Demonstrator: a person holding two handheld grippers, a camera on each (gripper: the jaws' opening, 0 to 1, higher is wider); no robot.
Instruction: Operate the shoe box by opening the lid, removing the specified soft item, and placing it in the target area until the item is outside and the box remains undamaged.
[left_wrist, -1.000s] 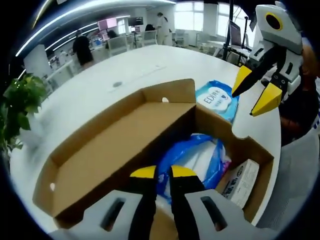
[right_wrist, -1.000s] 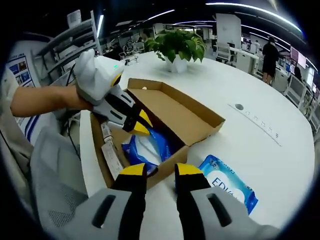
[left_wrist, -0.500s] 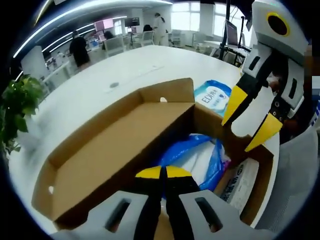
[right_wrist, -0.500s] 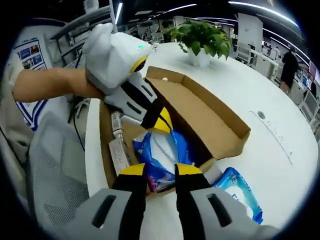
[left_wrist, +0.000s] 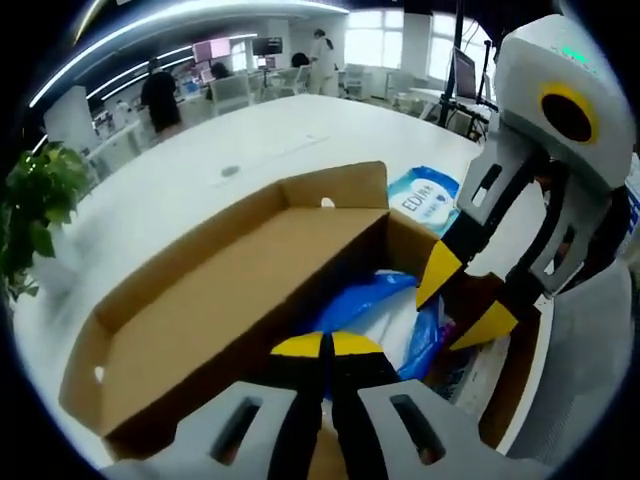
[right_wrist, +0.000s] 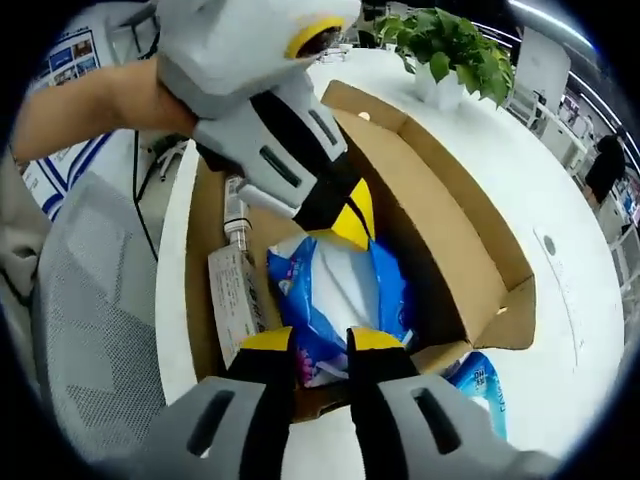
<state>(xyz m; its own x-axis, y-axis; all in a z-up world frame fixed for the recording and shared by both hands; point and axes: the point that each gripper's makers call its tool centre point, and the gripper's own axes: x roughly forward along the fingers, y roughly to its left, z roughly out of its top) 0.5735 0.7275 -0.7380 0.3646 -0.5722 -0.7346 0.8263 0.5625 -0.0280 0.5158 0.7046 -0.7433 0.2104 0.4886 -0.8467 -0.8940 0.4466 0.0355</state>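
Shoe box (left_wrist: 230, 290) open on the white bench (left_wrist: 190, 170), lid flap folded back flat, brown inside showing. Left hand-held gripper (left_wrist: 322, 346) sits at the box's near edge, yellow tips pressed together with no gap, nothing seen between them; just ahead of its tips lies the blue soft pack (left_wrist: 385, 310), inside the box. Right hand-held gripper (left_wrist: 458, 300) comes in from the right of the left gripper view, jaws spread wide, tips down in the box over the far side of the blue soft pack, one tip at the pack's edge; contact cannot be told.

Right gripper view: right hand-held gripper (right_wrist: 307, 342) with a narrow gap between its tips, blue soft pack (right_wrist: 340, 295) straight ahead and partly behind the tips; grip on it cannot be told. Left hand-held gripper (right_wrist: 348, 222) beyond the pack, tips together, held by a hand (right_wrist: 95, 95). Small white carton (right_wrist: 238, 300) left of the pack inside the shoe box (right_wrist: 450, 230). Second blue wipes pack (left_wrist: 428, 198) lies outside the box on the bench, beyond the right gripper. Potted plant (right_wrist: 450, 45) far ahead on the bench (right_wrist: 570, 250).
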